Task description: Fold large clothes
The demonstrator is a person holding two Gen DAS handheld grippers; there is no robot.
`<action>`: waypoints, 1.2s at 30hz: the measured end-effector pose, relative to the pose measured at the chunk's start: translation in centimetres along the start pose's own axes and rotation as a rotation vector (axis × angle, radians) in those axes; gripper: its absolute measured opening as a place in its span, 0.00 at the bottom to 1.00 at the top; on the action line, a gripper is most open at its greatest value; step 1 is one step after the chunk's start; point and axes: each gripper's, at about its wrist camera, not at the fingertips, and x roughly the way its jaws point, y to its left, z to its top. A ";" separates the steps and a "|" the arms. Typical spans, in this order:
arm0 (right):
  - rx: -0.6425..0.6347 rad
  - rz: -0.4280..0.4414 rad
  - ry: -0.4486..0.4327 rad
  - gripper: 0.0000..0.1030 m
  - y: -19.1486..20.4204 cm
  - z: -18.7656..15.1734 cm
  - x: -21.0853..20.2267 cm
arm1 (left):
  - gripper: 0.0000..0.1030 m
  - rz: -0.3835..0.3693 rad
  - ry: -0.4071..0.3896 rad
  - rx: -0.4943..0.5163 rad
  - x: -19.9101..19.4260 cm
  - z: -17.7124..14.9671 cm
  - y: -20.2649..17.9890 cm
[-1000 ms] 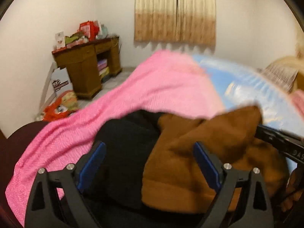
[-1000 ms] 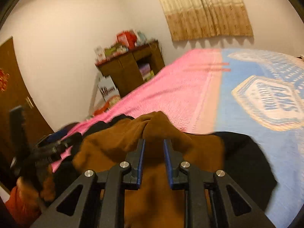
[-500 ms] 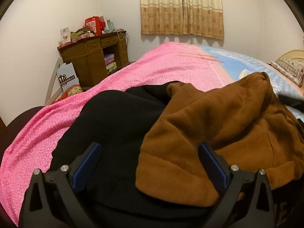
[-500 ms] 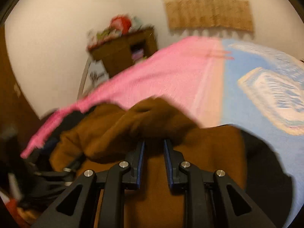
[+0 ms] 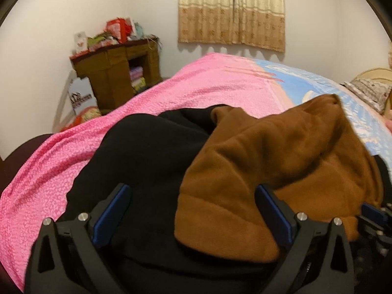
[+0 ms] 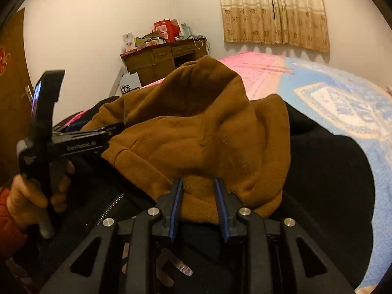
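Nearest the right wrist camera, the right tongs (image 6: 199, 197) were partly parted and opening, with the hem of the brown sweatshirt (image 6: 208, 132) lying between their blue pads; whether the pads pressed the cloth could not be told. In the left wrist view the left tongs (image 5: 191, 210) stood spread wide over the heap, a fold of the brown sweatshirt (image 5: 281, 161) between the pads but untouched by them. The brown sweatshirt lay bunched on top of a black garment (image 5: 147, 156) with a zip, and both rested on the near part of the bed. To the left in the right wrist view, a hand (image 6: 27, 196) with an orange sleeve gripped the handle of the left tongs (image 6: 117, 128), whose tips reached the sweatshirt's cuff. Past the clothes spread the pink blanket (image 5: 208, 85), and beside it a blue patterned blanket (image 6: 343, 103). A pillow (image 5: 367, 93) lay at the far right. Against the far wall stood a wooden counter (image 5: 117, 73) piled with boxes, and a beige curtain (image 5: 232, 12) hung above the bed.
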 end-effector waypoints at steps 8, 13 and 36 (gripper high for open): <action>0.187 0.097 -0.057 0.33 -1.5 0.4 -9.3 | 0.99 -0.252 -0.096 0.066 -12.5 0.7 5.5; 0.074 -0.025 -0.234 0.68 -1.0 -1.0 -21.1 | 1.00 -0.257 -0.145 0.133 -19.0 -1.0 9.7; 0.128 0.252 -0.682 0.70 0.7 -5.9 -43.0 | 1.00 0.065 -0.477 0.061 -45.9 -0.3 22.8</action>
